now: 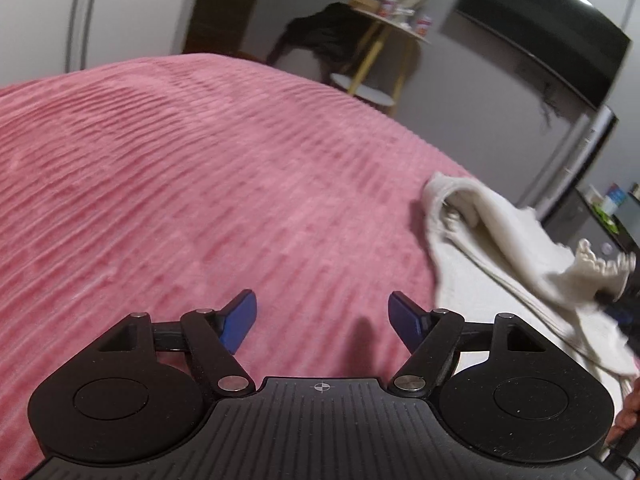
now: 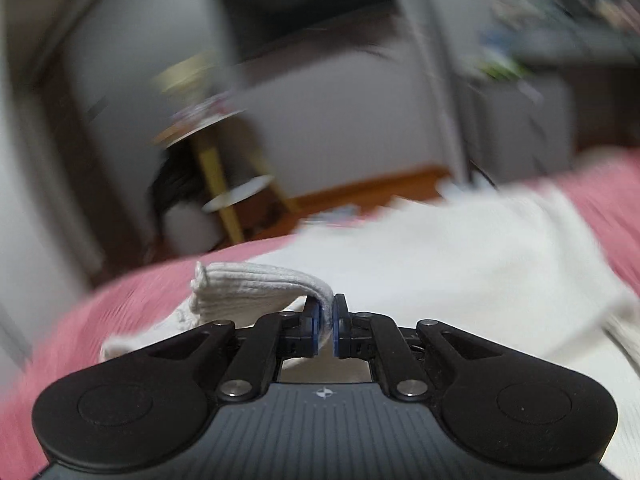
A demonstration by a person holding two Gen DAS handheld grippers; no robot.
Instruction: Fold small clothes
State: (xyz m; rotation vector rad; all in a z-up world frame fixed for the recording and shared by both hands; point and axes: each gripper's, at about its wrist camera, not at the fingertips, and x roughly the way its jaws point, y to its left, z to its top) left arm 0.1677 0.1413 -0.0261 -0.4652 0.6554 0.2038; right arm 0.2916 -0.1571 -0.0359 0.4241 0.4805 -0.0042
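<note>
A small cream-white garment [image 1: 500, 240] lies on the pink ribbed bedspread [image 1: 200, 180] at the right of the left wrist view, one end lifted. My left gripper [image 1: 322, 316] is open and empty, low over bare bedspread to the left of the garment. In the right wrist view my right gripper [image 2: 327, 322] is shut on a ribbed edge of the white garment [image 2: 260, 284], which folds over to the left; the rest of the cloth [image 2: 460, 256] spreads ahead on the bed. The right wrist view is blurred by motion.
Beyond the bed's far edge stand a round side table with yellow legs [image 1: 384, 48] carrying small items, dark cloth beside it [image 1: 320, 36], a wall-mounted dark screen [image 1: 540, 28] and a grey cabinet [image 1: 576, 160]. The wooden floor [image 2: 360, 196] shows past the bed.
</note>
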